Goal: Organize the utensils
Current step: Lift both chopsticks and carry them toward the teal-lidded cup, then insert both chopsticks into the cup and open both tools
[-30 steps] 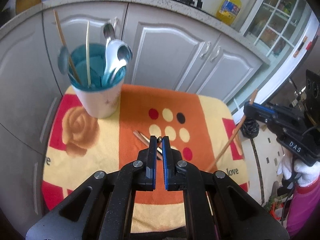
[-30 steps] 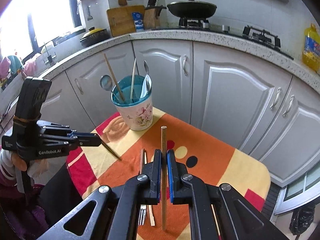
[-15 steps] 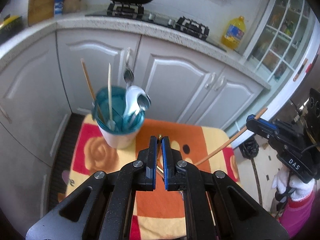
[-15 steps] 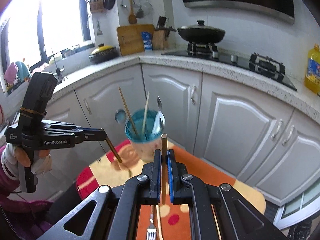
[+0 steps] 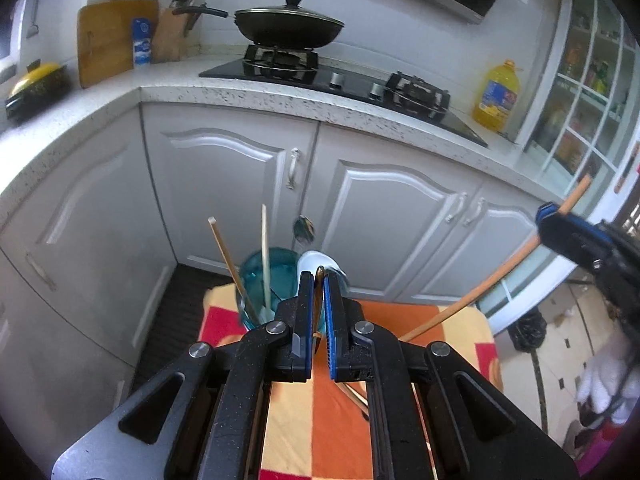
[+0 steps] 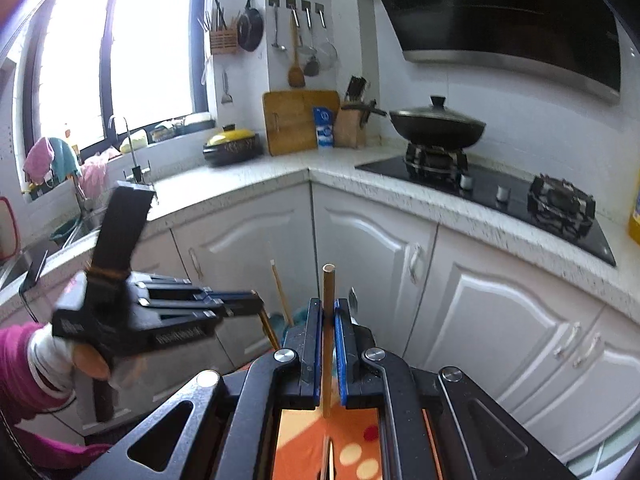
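Observation:
My left gripper (image 5: 318,280) is shut on a thin brown chopstick (image 5: 319,300), whose tip pokes out between the pads. Right behind the fingertips stands the white cup with a teal inside (image 5: 256,280); it holds two pale chopsticks (image 5: 224,252) and spoons (image 5: 305,227). My right gripper (image 6: 328,304) is shut on a wooden chopstick (image 6: 329,280) that stands upright between its pads. In the left wrist view the right gripper (image 5: 548,216) hangs at the right, its chopstick (image 5: 480,296) slanting down. The left gripper (image 6: 252,300) shows at the left of the right wrist view.
An orange, yellow and red cloth (image 5: 404,316) covers the small table, with more chopsticks (image 5: 354,394) lying on it. White cabinet doors (image 5: 384,216) stand close behind. A counter with a wok (image 5: 288,26) and an oil bottle (image 5: 496,96) runs above. A gloved hand (image 6: 76,356) holds the left gripper.
Both grippers have risen with their chopsticks still held. The cup has dropped low in both views and now sits just behind the left fingertips; the stove and wall have come into view.

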Action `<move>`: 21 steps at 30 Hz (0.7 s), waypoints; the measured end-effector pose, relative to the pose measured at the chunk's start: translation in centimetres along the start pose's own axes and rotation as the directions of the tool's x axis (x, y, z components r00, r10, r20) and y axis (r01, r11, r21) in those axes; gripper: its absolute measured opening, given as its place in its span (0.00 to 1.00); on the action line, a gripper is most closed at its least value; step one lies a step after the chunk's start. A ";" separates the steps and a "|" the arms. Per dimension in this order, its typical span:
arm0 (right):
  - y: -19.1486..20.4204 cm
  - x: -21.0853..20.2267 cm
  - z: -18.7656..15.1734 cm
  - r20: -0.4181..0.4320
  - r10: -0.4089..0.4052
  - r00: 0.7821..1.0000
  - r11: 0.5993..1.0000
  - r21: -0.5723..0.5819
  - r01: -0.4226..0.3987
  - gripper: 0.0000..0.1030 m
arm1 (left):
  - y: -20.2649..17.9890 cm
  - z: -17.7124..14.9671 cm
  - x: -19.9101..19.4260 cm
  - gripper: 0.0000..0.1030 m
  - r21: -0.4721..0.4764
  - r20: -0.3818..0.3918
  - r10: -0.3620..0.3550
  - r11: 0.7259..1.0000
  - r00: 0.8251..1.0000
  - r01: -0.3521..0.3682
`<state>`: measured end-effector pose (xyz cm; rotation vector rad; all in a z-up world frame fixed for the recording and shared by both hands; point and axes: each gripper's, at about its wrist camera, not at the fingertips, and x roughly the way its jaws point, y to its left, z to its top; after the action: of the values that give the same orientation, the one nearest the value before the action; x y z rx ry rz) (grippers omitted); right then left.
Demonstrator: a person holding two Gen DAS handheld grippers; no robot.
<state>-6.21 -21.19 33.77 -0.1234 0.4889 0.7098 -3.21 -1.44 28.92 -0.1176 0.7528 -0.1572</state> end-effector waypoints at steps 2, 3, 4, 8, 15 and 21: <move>0.2 1.0 0.9 0.002 -0.004 1.000 1.000 -0.007 0.004 0.05 | 0.5 0.5 0.7 0.03 -0.008 0.001 0.013 1.000 1.000 -0.013; 0.3 1.5 1.2 0.001 -0.003 1.000 1.000 -0.007 0.003 0.05 | 0.7 0.7 1.0 0.03 -0.009 0.004 0.024 1.000 1.000 -0.024; 0.2 2.0 1.4 0.000 -0.002 1.000 1.000 -0.005 0.002 0.05 | 1.0 0.9 1.4 0.03 -0.012 0.007 0.035 0.999 0.999 -0.035; 0.1 4.3 2.2 -0.002 0.010 1.000 1.000 0.007 -0.010 0.05 | 2.0 1.4 3.1 0.03 -0.036 -0.008 0.054 0.998 0.998 -0.055; -1.2 9.1 1.4 -0.053 0.036 0.998 0.998 0.057 -0.033 0.05 | 3.4 0.9 6.5 0.03 -0.053 -0.049 0.108 0.992 0.993 -0.111; -2.5 12.9 -0.8 -0.123 0.079 0.989 0.992 0.106 -0.066 0.05 | 4.0 0.3 9.0 0.03 -0.062 -0.100 0.117 0.990 0.988 -0.123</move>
<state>3.50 -15.59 26.84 -0.0555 0.6535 0.7498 3.84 0.86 22.42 -0.1295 0.8591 -0.0229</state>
